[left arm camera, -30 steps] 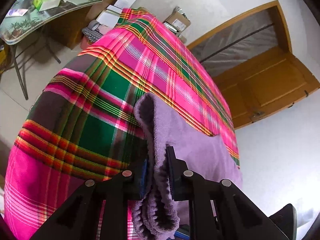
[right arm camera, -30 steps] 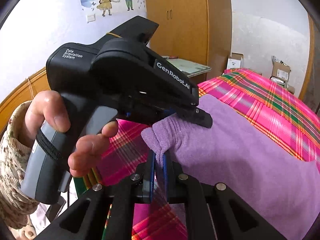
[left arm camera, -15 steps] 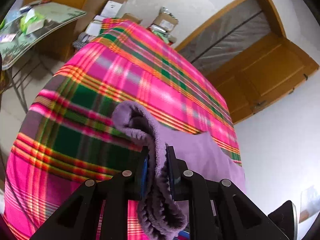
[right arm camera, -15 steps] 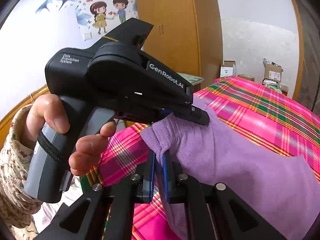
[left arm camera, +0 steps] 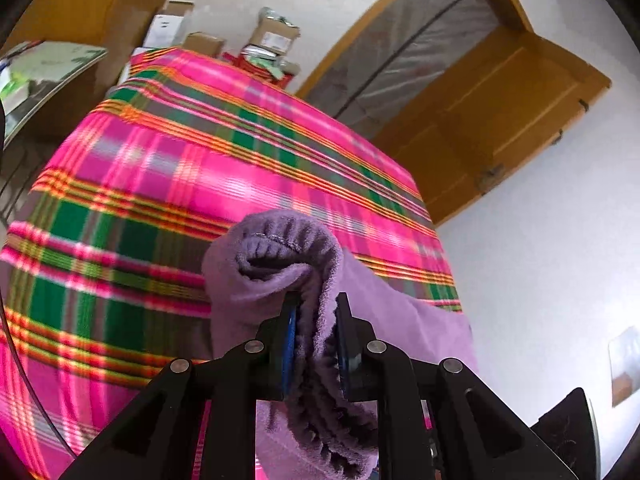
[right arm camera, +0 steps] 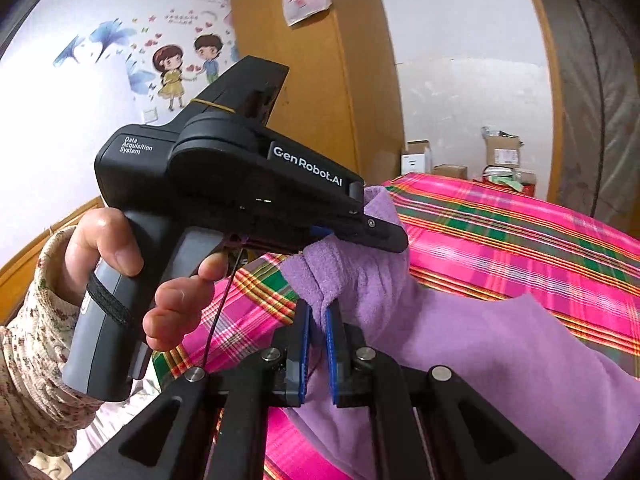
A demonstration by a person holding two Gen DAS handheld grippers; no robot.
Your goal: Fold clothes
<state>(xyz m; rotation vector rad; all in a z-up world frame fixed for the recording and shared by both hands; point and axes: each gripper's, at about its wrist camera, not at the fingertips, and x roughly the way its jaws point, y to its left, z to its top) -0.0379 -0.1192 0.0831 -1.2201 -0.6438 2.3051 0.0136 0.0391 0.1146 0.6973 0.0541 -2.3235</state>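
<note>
A purple fleece garment (right arm camera: 500,352) lies on a bed with a pink, green and orange plaid cover (right arm camera: 520,232). My left gripper (left arm camera: 314,320) is shut on a bunched, ribbed edge of the purple garment (left arm camera: 280,252), held up above the cover. My right gripper (right arm camera: 317,320) is shut on a neighbouring fold of the same edge. In the right wrist view the left gripper's black body (right arm camera: 240,184) fills the left half, held by a hand (right arm camera: 120,264) in a floral sleeve, its fingers (right arm camera: 376,232) pinching the cloth just above mine.
The plaid cover (left arm camera: 200,168) spreads ahead. Cardboard boxes (left arm camera: 272,40) stand past the bed's far end. A wooden door (left arm camera: 500,120) is at right, a wardrobe (right arm camera: 320,80) behind, and a glass-topped table (left arm camera: 40,76) at left.
Both grippers have lifted the held purple edge higher and carried it toward the far end of the bed; more of the garment now hangs clear of the cover. The grips are unchanged.
</note>
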